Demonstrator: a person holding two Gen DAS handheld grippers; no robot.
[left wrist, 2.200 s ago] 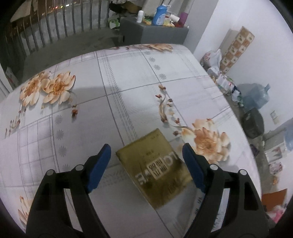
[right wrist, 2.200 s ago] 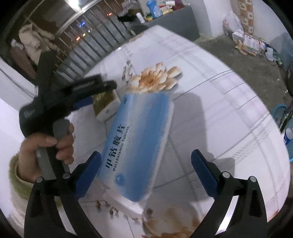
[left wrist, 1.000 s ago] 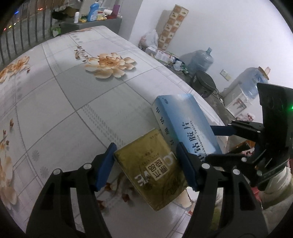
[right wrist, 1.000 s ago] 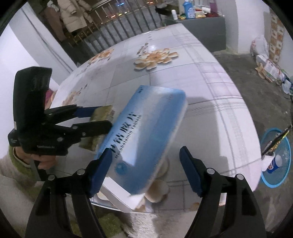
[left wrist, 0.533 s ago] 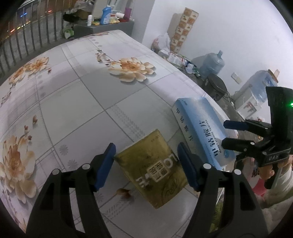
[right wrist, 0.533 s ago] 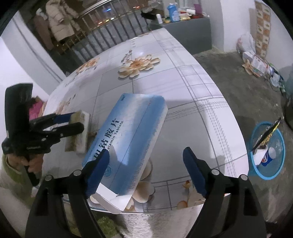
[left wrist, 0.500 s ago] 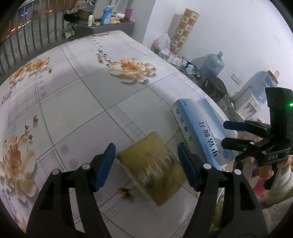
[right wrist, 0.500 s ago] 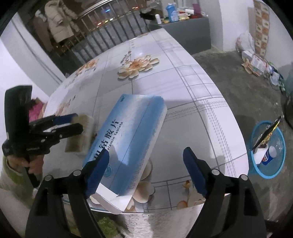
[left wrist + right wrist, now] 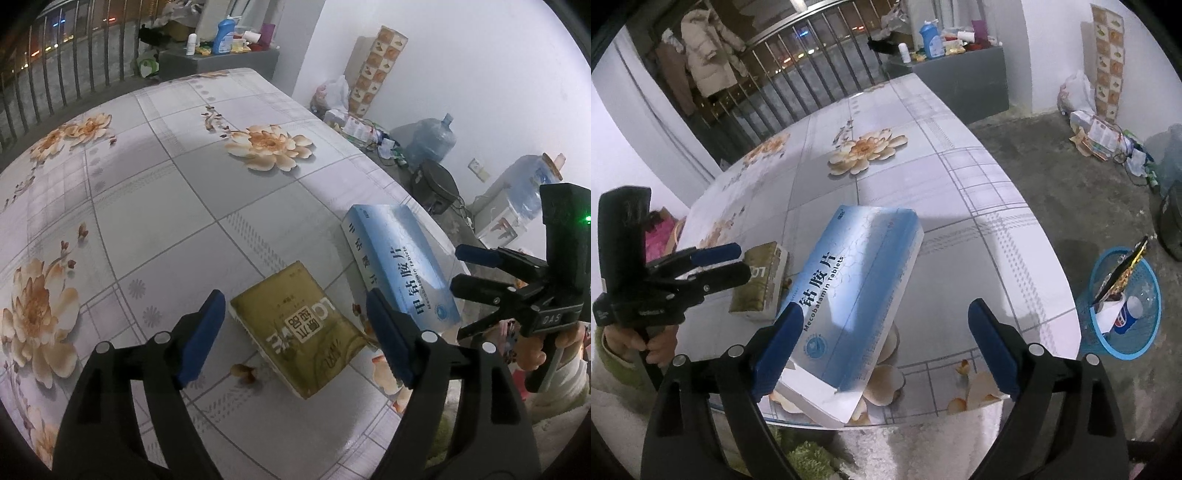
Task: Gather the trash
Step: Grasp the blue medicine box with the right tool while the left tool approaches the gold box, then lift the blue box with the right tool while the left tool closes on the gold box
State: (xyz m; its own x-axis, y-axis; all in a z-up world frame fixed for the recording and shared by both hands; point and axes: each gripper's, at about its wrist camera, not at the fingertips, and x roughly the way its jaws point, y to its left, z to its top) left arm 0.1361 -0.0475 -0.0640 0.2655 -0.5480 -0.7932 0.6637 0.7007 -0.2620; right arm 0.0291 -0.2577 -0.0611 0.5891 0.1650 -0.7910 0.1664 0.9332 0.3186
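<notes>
Two boxes lie on the table [image 9: 960, 192], uncollected: a gold box [image 9: 299, 339] between the spread left gripper [image 9: 295, 328], a blue tablet box [image 9: 857, 295] overhanging the edge by the spread right gripper [image 9: 882, 343]. At three o'clock, beyond the edge, the blue bin [image 9: 1123, 306] holds scraps; nothing blocks the way.

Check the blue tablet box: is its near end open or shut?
Open: blue tablet box shows a white flap folded out at its near end.

looks like a lived-in home: flowered table [image 9: 155, 192], water jugs [image 9: 430, 142], coats [image 9: 709, 59] hanging by barred balcony railing [image 9: 798, 85].
</notes>
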